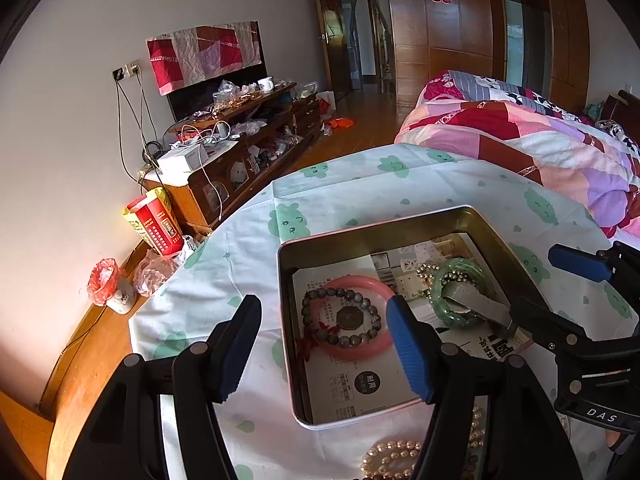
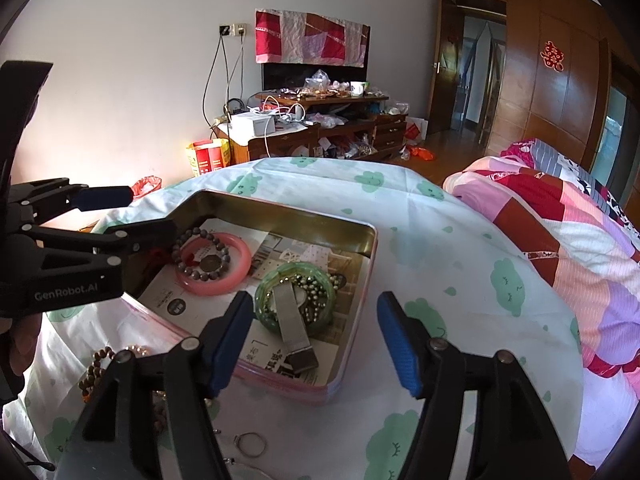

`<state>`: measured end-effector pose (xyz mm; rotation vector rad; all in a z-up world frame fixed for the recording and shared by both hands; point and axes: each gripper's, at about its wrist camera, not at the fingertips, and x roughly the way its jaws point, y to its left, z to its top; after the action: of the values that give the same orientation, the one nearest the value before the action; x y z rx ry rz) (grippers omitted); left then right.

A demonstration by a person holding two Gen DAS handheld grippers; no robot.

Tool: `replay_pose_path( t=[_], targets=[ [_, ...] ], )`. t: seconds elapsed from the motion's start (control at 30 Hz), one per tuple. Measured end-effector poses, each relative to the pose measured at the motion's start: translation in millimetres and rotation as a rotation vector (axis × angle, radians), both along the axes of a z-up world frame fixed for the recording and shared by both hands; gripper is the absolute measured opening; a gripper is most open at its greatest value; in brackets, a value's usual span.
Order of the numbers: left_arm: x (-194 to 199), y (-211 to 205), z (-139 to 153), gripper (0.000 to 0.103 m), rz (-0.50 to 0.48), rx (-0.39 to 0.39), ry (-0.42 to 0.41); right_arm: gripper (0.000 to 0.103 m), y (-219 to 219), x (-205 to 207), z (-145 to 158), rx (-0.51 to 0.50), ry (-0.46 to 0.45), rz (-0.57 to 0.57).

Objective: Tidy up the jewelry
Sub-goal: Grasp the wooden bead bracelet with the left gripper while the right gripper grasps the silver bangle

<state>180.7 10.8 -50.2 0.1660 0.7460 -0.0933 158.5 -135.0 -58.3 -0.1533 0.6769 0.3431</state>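
The left gripper (image 1: pixel 322 346) stood wide open over the near left corner of the metal tin (image 1: pixel 472 222), holding nothing; its right pad hung above the pink bangle (image 1: pixel 376 350) without pressing on it. The right gripper (image 2: pixel 316 344) was also spread wide and empty, its left pad over the tin's near rim and its right pad out over the cloth.

Inside the tin, on printed paper, the pink bangle lay to the left with a dark bead bracelet (image 1: pixel 340 316) resting across it and a coin-like pendant (image 1: pixel 352 317) in the middle. To the right lay a green bangle (image 1: pixel 454 294) with a string of small metallic beads (image 1: pixel 430 270) heaped in it and a grey strap (image 1: pixel 474 302) laid across.

The bench (image 1: pixel 400 184) carried a white cloth printed with green clouds. Behind it, left to right, stood a cluttered wooden cabinet (image 1: pixel 248 152), an open doorway (image 1: pixel 360 40), a brown wardrobe (image 1: pixel 440 32) and a bed with a patchwork quilt (image 1: pixel 540 136).

Only the left wrist view showed a pearl bracelet (image 1: pixel 390 458) on the cloth before the tin. Only the right wrist view showed a brown bead bracelet (image 2: pixel 95 368) and a thin ring (image 2: pixel 252 445) there.
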Motion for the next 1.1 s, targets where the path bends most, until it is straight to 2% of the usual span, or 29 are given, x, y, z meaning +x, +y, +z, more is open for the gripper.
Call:
replay_pose_path(
  t=[0.3,0.5,0.7,0.87,1.1],
  targets=[
    [-10.9,12.5,0.4,0.065,0.029,-0.022,0.002,0.071,-1.2,-10.8,-2.3,0.009,0.004,-0.005],
    [-40.1,36.2,-1.1,0.065,0.083,-0.053,0.008,0.077,-6.2,-27.7,-1.1,0.018,0.002,-0.013],
    [-73.0,50.4,-18.8,0.065,0.139,-0.093,0.049,0.08,-18.2,-53.6,-8.1,0.015,0.018,-0.027],
    [-88.8,44.6,-38.7,0.065,0.146,-0.117,0.105,0.081,-22.1,-77.3,-25.1,0.002,0.059,-0.03],
    [-107.5,39.8,-50.6,0.065,0.152,-0.167,0.132,0.084,-23.7,-97.4,-32.5,-0.01,0.071,-0.018]
  ],
)
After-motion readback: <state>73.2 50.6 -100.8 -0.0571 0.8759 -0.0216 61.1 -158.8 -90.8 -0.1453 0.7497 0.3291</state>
